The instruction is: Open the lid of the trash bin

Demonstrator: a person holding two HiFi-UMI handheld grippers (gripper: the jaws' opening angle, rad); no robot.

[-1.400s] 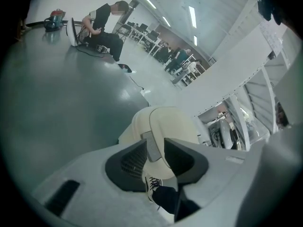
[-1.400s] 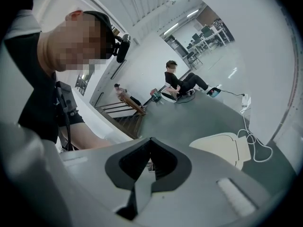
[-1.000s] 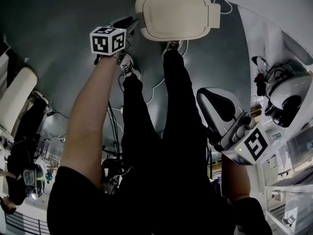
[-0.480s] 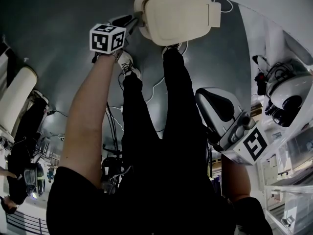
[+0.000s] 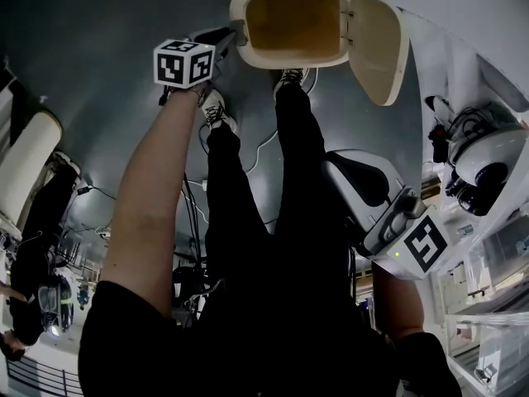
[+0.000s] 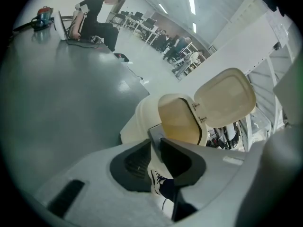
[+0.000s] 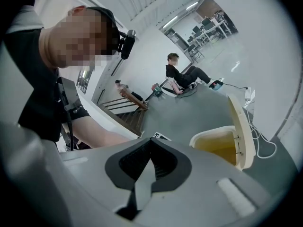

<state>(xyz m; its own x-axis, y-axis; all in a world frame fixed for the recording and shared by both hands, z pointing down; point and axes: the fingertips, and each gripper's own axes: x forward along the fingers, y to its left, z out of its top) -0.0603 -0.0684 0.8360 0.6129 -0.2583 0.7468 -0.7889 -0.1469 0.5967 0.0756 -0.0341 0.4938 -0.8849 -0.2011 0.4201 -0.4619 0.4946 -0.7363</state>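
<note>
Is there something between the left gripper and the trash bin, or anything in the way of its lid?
Nothing visible stands in the way. The left gripper, whose fingers have just been closing with nothing between them, is right at the rim of the trash bin. The lid already stands open, swung to the side.

left claw [image 5: 225, 36] stretched forward, jaws just closing, narrow gap, empty, right claw [image 5: 335, 168] held back, jaws together

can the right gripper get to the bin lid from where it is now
Probably yes, with a forward reach: only bare floor lies between the shut right gripper and the raised lid ahead of it.
</note>
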